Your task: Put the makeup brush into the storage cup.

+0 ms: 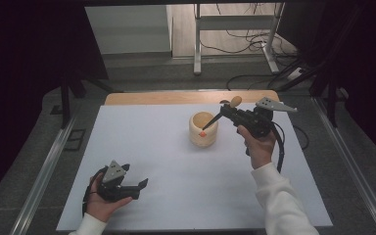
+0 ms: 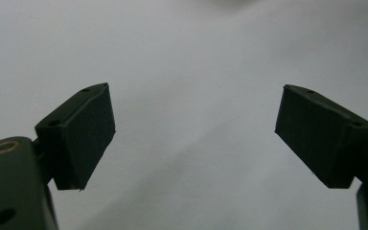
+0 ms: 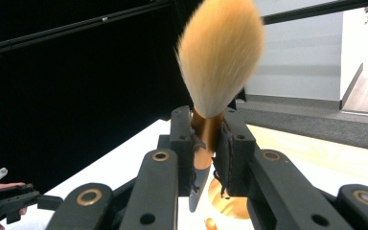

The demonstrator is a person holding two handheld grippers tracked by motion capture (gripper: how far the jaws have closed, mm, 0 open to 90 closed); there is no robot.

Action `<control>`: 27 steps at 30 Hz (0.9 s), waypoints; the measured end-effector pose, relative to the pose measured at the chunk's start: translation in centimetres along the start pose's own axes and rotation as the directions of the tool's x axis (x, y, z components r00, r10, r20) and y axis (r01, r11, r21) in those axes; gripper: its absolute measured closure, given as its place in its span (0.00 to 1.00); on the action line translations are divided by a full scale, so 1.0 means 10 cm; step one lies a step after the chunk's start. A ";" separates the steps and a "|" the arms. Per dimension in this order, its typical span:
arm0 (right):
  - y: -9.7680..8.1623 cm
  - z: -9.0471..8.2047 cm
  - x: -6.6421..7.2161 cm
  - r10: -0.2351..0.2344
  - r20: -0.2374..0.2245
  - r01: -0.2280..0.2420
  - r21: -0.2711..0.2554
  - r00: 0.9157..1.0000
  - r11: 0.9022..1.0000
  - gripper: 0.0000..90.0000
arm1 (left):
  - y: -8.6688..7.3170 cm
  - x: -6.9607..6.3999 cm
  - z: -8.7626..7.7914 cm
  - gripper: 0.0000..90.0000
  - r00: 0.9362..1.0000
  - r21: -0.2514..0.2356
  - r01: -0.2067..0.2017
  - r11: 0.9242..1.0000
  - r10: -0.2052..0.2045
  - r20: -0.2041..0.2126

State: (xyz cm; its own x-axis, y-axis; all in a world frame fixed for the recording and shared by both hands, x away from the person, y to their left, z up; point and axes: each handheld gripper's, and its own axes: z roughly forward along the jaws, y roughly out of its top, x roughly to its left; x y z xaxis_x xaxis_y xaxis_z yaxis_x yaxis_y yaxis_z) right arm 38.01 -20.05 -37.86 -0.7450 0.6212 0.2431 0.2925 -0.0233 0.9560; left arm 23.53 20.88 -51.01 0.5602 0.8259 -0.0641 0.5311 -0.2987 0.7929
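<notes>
Right gripper holds brush over wooden cup.

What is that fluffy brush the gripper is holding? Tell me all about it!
The brush is a makeup-style brush with a thick tuft of soft orange-tan bristles, a shiny copper-coloured collar and a dark handle that narrows to a point. The right gripper is shut on it at the collar, bristles up. In the high view it tilts, its handle tip with an orange end reaching down into the pale wooden cup on the white table.
</notes>
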 end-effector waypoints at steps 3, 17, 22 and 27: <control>0.02 0.02 -0.02 -0.001 0.009 0.001 -0.001 1.000 1.000 0.88 | 0.00 0.00 0.01 0.15 1.000 0.005 0.002 1.000 -0.002 0.003; 0.10 0.21 -0.20 0.005 0.060 -0.007 0.027 0.998 1.000 0.87 | 0.00 0.00 0.01 0.16 1.000 0.005 -0.002 1.000 0.002 0.001; 0.09 0.30 -0.27 0.015 0.079 -0.019 0.043 0.997 0.999 0.87 | 0.00 0.00 0.01 0.16 1.000 0.007 -0.004 1.000 0.004 0.001; 0.05 0.38 -0.31 0.014 0.100 -0.020 0.062 0.995 0.998 0.87 | 0.00 0.00 0.01 0.16 1.000 0.007 -0.004 1.000 0.004 -0.002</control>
State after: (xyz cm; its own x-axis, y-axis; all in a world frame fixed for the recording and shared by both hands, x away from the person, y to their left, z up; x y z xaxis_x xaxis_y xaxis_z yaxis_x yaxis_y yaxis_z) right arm 42.72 -18.99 -38.73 -0.6774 0.6957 0.2390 0.3439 0.0123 0.9389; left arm 23.57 20.83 -51.12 0.5608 0.8258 -0.0596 0.5336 -0.3055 0.7887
